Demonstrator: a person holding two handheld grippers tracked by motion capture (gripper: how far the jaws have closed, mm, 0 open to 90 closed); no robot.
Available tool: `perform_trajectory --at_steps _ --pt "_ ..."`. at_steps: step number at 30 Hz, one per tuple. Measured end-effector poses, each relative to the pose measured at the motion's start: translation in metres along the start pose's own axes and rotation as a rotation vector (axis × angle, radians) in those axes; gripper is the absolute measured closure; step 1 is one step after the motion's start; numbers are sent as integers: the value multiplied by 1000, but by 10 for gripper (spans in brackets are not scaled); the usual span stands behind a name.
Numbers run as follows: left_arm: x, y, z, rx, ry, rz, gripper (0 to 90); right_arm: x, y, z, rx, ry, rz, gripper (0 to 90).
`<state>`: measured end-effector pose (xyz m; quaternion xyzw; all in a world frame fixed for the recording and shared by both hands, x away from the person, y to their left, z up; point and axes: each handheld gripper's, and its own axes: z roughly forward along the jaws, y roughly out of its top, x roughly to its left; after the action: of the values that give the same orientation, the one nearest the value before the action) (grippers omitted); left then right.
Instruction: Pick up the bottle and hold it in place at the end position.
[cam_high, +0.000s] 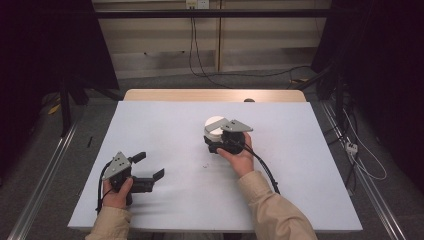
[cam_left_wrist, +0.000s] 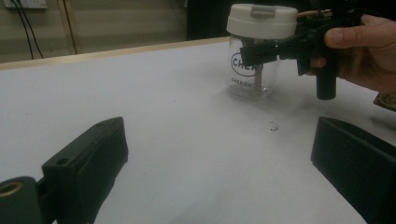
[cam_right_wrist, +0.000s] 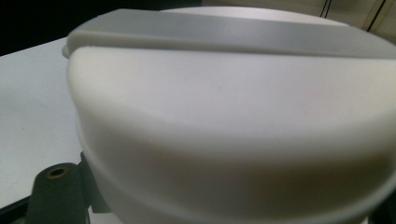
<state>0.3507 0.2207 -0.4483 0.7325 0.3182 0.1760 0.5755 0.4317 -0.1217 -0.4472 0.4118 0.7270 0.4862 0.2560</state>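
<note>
A clear glass jar (cam_left_wrist: 252, 74) with a white lid (cam_high: 214, 122) stands upright on the white table (cam_high: 165, 125), a little right of centre. My right gripper (cam_high: 213, 138) is at the jar from the near side, its jaws on either side of the glass just under the lid, shut on it. In the right gripper view the lid (cam_right_wrist: 233, 116) sits very close to the camera. My left gripper (cam_high: 150, 165) rests near the front left of the table, open and holding nothing, pointing towards the jar. Its two jaws stand wide apart in the left gripper view (cam_left_wrist: 219, 140).
A small dark speck (cam_high: 205, 165) lies on the sheet just in front of the jar. A wooden table edge (cam_high: 215, 95) runs along the back. Cables (cam_high: 367, 165) and metal rails lie on the floor at both sides.
</note>
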Motion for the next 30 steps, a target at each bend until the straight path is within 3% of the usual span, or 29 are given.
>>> perform_trajectory --at_steps 10,17,30 --pt "0 0 1 4 -4 -3 35 1 -2 2 7 21 -18 184" --pt "1 1 7 -1 -3 -42 40 0 -3 0 11 36 -40 184" --pt "-4 8 14 13 -22 -35 40 -2 -6 -1 4 47 -37 184"
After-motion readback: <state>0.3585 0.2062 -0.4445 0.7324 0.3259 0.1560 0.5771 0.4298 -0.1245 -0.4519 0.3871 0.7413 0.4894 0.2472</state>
